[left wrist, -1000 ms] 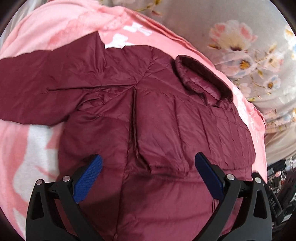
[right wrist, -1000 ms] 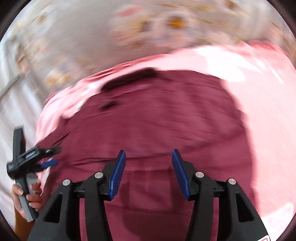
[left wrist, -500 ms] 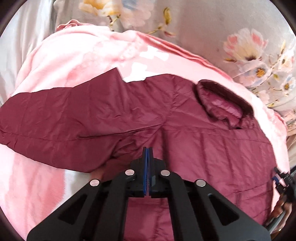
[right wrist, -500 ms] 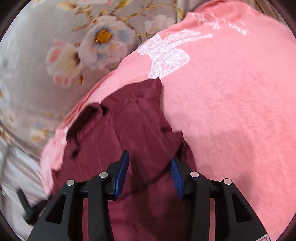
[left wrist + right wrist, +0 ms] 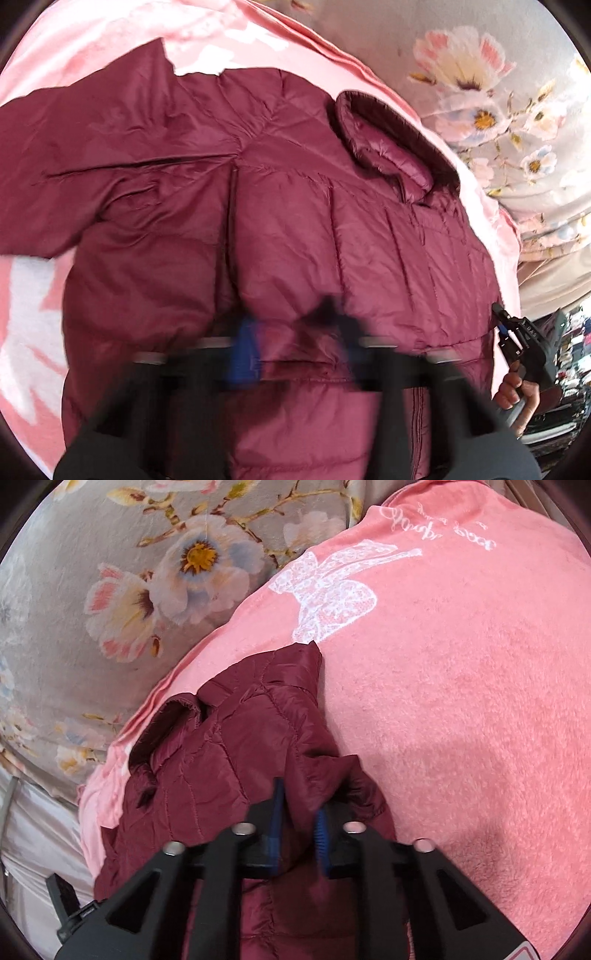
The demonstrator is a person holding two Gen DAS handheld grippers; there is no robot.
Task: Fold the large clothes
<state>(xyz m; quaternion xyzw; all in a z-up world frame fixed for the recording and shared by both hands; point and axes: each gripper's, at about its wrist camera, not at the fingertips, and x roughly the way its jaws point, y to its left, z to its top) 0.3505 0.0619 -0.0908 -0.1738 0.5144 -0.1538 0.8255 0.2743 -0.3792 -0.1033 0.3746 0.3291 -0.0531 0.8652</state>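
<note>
A maroon quilted puffer jacket [image 5: 295, 229] lies on a pink blanket [image 5: 92, 40], collar [image 5: 388, 147] at the upper right, one sleeve [image 5: 92, 147] spread to the left. My left gripper [image 5: 299, 354] hovers over the jacket's body; it is motion-blurred, its blue pads apart, nothing between them. In the right wrist view the jacket [image 5: 229, 746] is bunched up, and my right gripper [image 5: 297, 830] is closed on a fold of its fabric. The right gripper also shows at the jacket's right edge in the left wrist view [image 5: 517, 343].
The pink blanket [image 5: 461, 701] has a white bow print [image 5: 332, 587]. Grey floral bedding [image 5: 129, 590] lies behind it, also in the left wrist view [image 5: 498, 92]. White sheet [image 5: 33, 830] at the lower left. Clutter sits at the far right edge [image 5: 569, 350].
My left gripper was shut half a second ago and has opened, still moving. My right gripper has narrowed from open onto a fold of the jacket and lifted it into a bunch.
</note>
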